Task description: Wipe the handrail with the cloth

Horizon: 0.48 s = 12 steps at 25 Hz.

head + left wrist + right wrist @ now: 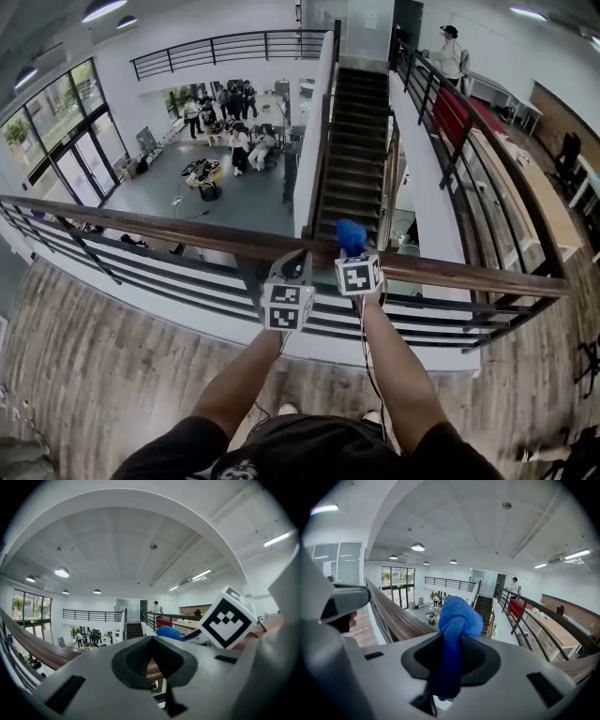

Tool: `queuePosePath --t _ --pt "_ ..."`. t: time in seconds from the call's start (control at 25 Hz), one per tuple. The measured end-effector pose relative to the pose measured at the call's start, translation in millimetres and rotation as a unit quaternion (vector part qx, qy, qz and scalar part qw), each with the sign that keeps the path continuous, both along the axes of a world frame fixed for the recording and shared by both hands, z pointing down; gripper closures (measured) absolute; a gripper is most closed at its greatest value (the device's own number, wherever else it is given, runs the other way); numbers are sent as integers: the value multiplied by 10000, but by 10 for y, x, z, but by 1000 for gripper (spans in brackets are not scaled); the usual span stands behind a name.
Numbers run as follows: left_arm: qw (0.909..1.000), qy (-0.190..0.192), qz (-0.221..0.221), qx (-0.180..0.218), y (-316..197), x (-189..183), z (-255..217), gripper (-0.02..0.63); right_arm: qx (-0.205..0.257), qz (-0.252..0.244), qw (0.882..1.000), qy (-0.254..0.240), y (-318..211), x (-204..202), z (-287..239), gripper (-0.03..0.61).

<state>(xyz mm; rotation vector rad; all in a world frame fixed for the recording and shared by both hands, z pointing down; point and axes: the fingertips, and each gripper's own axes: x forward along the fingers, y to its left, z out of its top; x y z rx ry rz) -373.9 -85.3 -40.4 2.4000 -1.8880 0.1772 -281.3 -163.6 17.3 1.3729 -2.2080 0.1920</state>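
Right tool [450,654] is clenched on a blue cloth [457,616]; the cloth is pinched between the pads and bunched in a knob above them. In the head view the right tool [352,251] is held at the wooden handrail [169,230], with the cloth [350,234] seen just over the rail's top edge. Contact with the rail cannot be told. Left tool [151,660] is closed, pads together, nothing gripped. In the head view the left tool [292,267] is seen just beside the right one, at the same stretch of rail, the two marker cubes [357,274] near each other. In the left gripper view the handrail [33,644] is seen running off to the left, and in the right gripper view the handrail [391,613] is likewise seen on the left. Dark metal bars [141,262] are seen under the rail. A wooden floor [112,347] lies under the person. Beyond the rail, a staircase [352,141] and a group of people [225,122] on the lower floor are visible.
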Motion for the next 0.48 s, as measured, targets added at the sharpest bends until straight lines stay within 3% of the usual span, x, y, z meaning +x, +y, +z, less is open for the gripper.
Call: queuePosePath --t 0.48 --pt "9998 50 -85 -197 -325 1586 85 609 177 -116 9998 -18 -69 1499 -59 474"
